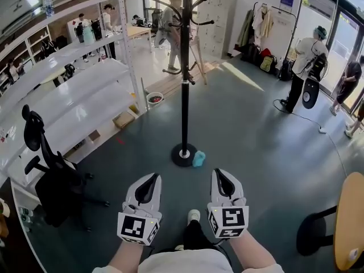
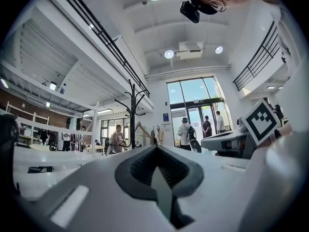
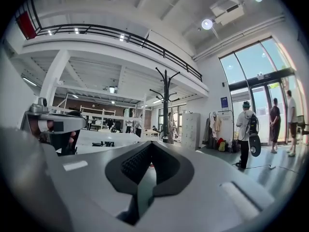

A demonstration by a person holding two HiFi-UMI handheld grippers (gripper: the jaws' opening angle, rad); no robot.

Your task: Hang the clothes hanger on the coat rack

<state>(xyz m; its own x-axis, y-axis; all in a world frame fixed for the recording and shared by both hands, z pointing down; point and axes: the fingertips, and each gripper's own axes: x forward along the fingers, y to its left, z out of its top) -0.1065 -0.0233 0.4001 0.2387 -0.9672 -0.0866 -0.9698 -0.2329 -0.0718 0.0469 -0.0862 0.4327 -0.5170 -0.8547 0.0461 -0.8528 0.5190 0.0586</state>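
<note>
1. Coat rack [image 1: 185, 67] stands upright on the grey floor [image 1: 250, 135] at 12 o'clock from both grippers, well apart from their fingers; its round base has a small teal object [image 1: 198, 158] touching it at 3 o'clock.
2. Left gripper [image 1: 153, 178]: fingers closed together, nothing between them.
3. Right gripper [image 1: 218, 173]: fingers likewise closed and empty, just beside the left one.
4. A white basin [image 1: 154, 99] sits on the floor at 11 o'clock by the white shelving [image 1: 85, 95]; its contents look reddish, otherwise unclear.
5. A cardboard box [image 1: 123, 119] lies under the lowest shelf; I cannot tell what is inside.
6. A black office chair [image 1: 48, 169] stands at 9 o'clock.
</note>
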